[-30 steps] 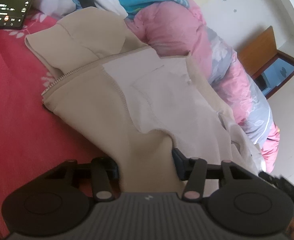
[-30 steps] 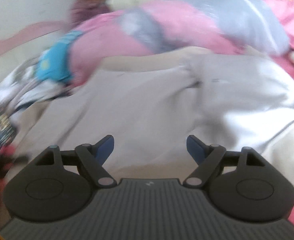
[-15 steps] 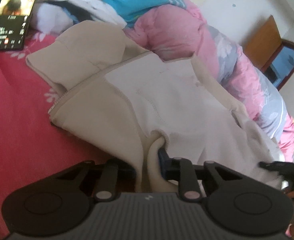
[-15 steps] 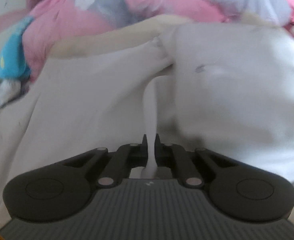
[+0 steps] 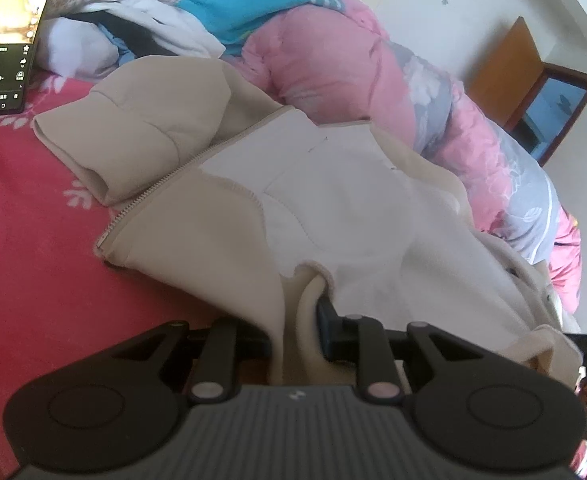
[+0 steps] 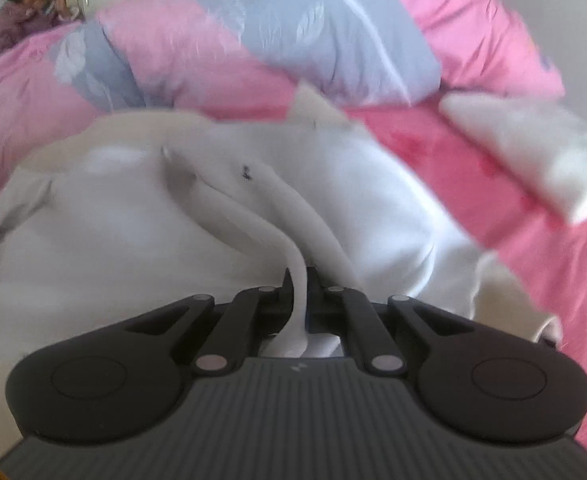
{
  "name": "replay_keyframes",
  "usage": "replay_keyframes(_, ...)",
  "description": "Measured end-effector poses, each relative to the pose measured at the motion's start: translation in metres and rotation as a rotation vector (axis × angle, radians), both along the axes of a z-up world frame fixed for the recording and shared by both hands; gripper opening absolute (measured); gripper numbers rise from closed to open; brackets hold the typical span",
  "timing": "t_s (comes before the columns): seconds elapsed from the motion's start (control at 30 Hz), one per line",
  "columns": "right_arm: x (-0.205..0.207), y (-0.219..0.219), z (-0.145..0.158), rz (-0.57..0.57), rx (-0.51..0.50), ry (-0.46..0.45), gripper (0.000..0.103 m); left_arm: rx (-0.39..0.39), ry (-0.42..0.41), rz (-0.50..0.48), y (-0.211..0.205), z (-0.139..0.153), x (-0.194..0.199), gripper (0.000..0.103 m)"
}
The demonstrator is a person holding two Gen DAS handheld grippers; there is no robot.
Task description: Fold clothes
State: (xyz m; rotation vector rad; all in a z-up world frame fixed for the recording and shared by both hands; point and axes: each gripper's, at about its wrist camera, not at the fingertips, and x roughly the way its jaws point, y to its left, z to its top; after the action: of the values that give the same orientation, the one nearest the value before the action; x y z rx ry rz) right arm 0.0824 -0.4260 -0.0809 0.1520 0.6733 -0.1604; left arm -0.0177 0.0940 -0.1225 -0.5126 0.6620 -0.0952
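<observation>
Red bedsheet [image 5: 33, 248] under beige jacket [image 5: 197, 256]; left gripper [image 5: 293, 320], right gripper [image 6: 299, 280] both clamped on jacket hem; lift evenly, fold toward hood [image 5: 133, 136], keep hem taut

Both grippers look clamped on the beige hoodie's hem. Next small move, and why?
Probably lift both hands together and carry the hem toward the hood. The left gripper pinches a bunched fold of the beige hoodie and the right gripper is shut on a thin ridge of it. The lining lies open on the red bedspread, so folding over seems next.
</observation>
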Motion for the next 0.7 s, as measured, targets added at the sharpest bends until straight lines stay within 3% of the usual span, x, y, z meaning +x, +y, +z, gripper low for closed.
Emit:
replay_keyframes(0.2, -0.015, 0.006, 0.008, 0.032, 0.014, -0.029, 0.020, -0.010, 0.004, -0.002, 0.003, 0.000, 0.000, 0.022)
replay_keyframes(0.27, -0.032, 0.010, 0.022, 0.040, 0.011, -0.084, 0.030, -0.009, 0.005, -0.002, 0.003, 0.000, 0.000, 0.023)
replay_keyframes(0.33, -0.049, 0.017, 0.036, 0.064, 0.006, -0.142, 0.047, -0.011, 0.007, 0.000, 0.003, -0.001, 0.001, 0.025)
replay_keyframes(0.47, -0.085, 0.057, 0.048, 0.347, -0.006, -0.158, 0.053, -0.035, 0.012, 0.010, 0.005, -0.005, 0.001, 0.028)
replay_keyframes(0.57, -0.109, 0.100, 0.041, 0.559, -0.090, -0.139, 0.061, -0.044, 0.014, 0.015, 0.005, -0.005, 0.001, 0.028)
replay_keyframes(0.7, -0.122, 0.151, 0.025, 0.735, -0.221, -0.127, 0.086, -0.052, 0.018, 0.020, 0.007, -0.004, 0.001, 0.029)
